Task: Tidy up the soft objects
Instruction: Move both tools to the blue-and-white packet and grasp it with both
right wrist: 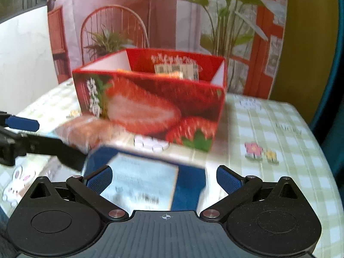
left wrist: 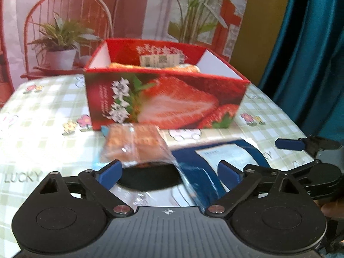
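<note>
A clear-wrapped bread packet (left wrist: 133, 146) lies on the table in front of the red strawberry box (left wrist: 165, 99), its near end resting on a blue package with a white label (left wrist: 228, 153). My left gripper (left wrist: 169, 173) is open, with the packet's near edge just ahead of its left pad. My right gripper (right wrist: 164, 179) is open around the blue package (right wrist: 146, 182), with a gap at the right pad. The bread packet (right wrist: 86, 129) shows blurred beyond, beside the box (right wrist: 150, 105). Orange packets (left wrist: 154, 66) lie inside the box.
The table carries a green checked cloth (right wrist: 268, 129) with flower prints. A printed backdrop of a chair and plants (left wrist: 64, 32) stands behind the box, and a teal curtain (left wrist: 311, 53) hangs at the right. One blue finger (left wrist: 290, 144) of the right gripper shows at the left view's right edge.
</note>
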Demonstrator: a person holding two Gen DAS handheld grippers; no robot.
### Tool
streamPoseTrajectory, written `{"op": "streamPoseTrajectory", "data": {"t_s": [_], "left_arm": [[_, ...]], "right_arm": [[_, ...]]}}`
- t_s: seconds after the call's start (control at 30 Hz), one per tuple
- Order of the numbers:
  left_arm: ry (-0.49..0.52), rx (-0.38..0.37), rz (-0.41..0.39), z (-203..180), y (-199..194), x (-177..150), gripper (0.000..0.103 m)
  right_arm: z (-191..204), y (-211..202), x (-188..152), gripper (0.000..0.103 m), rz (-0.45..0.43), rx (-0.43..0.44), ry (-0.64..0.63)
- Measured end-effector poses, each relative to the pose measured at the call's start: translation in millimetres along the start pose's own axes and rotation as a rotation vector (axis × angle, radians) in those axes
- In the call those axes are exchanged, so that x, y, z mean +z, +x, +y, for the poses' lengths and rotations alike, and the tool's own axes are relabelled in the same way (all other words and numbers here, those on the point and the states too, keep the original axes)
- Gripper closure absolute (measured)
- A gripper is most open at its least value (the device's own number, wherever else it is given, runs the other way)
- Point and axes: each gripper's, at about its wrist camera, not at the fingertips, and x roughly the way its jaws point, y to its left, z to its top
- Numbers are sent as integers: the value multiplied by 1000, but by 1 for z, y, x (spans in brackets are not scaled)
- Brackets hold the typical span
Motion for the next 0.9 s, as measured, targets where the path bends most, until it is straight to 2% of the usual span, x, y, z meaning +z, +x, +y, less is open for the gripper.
{"op": "streamPoseTrajectory", "data": {"t_s": [0.07,0.17,0.23,0.37,0.47,0.67,0.8,0.9], "left_arm": [[-2,-18,15,-3,3,-2,16],[2,-44,27,-8,8,-5,18],[4,-62,37,-9,11,-6,19],[-8,-83,58,-8,18,-10,24],[-30,-105,84,-7,26,-12,30],[-44,-132,116,-10,40,-19,31],[-63,-141,123,-7,45,-21,32],[-56,-155,120,-9,48,-21,33]], "right_arm": [[-4,0,-8,3,21,-1,27],[-10,2,-14,5,49,17,55],[-12,4,-16,9,70,44,75],[-13,10,-19,23,90,90,111],[-9,11,-19,26,88,98,109],[-8,13,-20,30,70,130,103],[-11,12,-21,41,54,161,112],[-14,12,-22,45,47,175,123]]}}
